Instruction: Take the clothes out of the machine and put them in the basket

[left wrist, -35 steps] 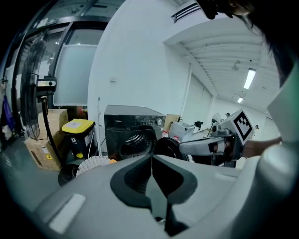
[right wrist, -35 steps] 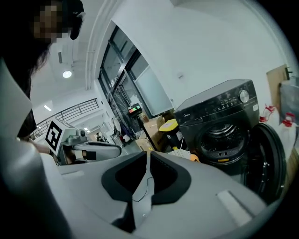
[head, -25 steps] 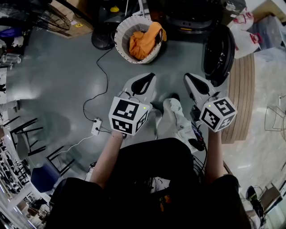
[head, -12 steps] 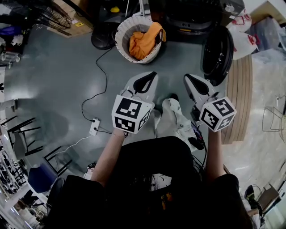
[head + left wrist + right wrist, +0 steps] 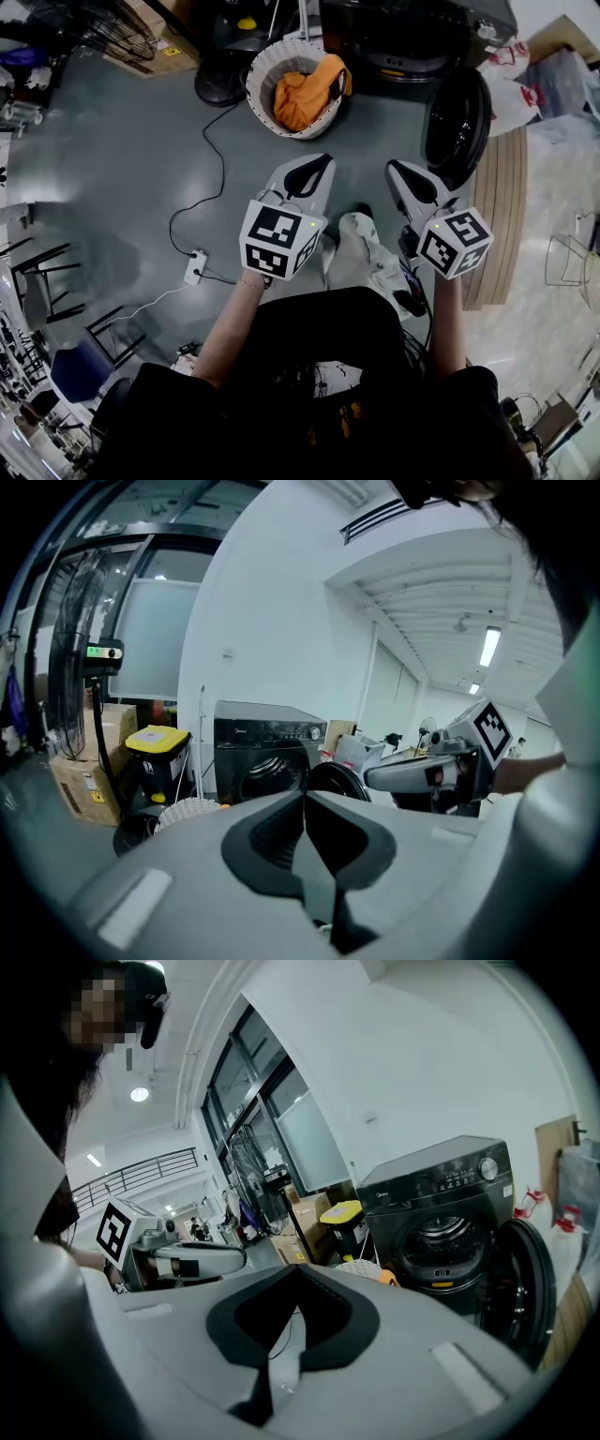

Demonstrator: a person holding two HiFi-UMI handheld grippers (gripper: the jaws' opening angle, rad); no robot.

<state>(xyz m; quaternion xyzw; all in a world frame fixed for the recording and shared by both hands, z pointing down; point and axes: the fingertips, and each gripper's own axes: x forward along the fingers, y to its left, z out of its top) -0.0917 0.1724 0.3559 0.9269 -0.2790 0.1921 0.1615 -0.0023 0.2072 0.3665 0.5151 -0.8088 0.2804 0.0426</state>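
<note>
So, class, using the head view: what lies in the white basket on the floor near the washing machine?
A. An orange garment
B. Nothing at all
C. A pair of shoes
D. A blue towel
A: an orange garment lies bunched inside the white basket, spilling over its far rim.

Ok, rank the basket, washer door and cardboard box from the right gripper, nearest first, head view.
1. The washer door, just ahead of the right gripper, slightly right.
2. The basket, ahead and left.
3. The cardboard box, far upper left.
</note>
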